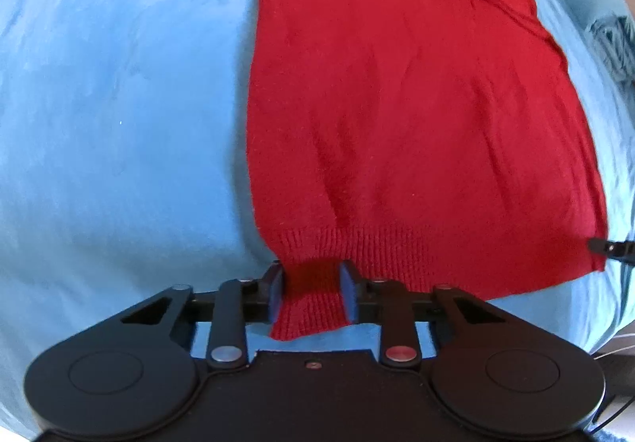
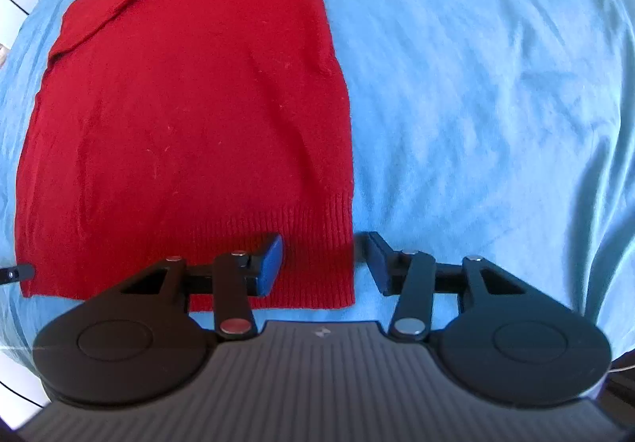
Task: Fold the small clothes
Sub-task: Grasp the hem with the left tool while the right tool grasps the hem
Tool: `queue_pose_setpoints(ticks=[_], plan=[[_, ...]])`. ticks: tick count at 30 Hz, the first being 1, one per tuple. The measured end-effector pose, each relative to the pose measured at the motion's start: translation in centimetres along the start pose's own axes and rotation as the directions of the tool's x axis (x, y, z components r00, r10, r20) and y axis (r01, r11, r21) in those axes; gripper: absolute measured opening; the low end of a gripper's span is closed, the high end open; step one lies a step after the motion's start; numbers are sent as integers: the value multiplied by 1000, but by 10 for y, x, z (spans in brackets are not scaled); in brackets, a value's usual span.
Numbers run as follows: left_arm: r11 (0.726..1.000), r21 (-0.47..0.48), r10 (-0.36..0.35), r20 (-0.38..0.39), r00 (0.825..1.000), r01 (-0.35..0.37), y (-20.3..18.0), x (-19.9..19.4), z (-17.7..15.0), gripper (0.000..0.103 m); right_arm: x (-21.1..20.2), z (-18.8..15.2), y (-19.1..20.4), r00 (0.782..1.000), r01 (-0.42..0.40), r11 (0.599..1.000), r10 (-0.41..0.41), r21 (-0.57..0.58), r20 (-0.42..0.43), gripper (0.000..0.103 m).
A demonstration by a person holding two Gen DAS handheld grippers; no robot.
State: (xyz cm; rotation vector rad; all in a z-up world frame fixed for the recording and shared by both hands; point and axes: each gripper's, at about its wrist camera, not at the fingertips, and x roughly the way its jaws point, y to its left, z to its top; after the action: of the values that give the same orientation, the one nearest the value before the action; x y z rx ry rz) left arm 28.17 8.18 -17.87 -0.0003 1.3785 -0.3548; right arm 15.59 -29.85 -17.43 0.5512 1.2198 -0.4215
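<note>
A red knitted sweater lies spread on a blue sheet, ribbed hem toward me. My left gripper is shut on the hem's near left corner, and the ribbed cloth bunches between the blue pads. In the right wrist view the same sweater fills the left half. My right gripper is open, its jaws wide apart and straddling the hem's near right corner, left pad over the cloth, right pad over the sheet. The right gripper's fingertip shows at the sweater's far corner in the left wrist view.
The blue sheet covers the whole surface and shows wide on the sweater's left and, in the right wrist view, wide on its right. A crumpled blue-grey cloth lies at the far right edge.
</note>
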Motion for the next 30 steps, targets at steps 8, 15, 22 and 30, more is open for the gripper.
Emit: queue_pose_setpoints(ticks=[8,15,22,30], plan=[[1000,3,-9,-27,1000,9,1,-11,9,4,-1,10,9,999,-17,999,16,-33,-28,21],[973,-189,-121,75,990,134,13,-79,45,4,-42,41,4,992,-129,991,129,24,7,20],[954,-215,-135,313,940,209,3,-145,135,4,-105,125,17,951,-290,953,277,85,141,20],[971,-160,-81,474,877,176,-7,-100,280,4,-100,265,44,893,-373,926,340,64,294,20]])
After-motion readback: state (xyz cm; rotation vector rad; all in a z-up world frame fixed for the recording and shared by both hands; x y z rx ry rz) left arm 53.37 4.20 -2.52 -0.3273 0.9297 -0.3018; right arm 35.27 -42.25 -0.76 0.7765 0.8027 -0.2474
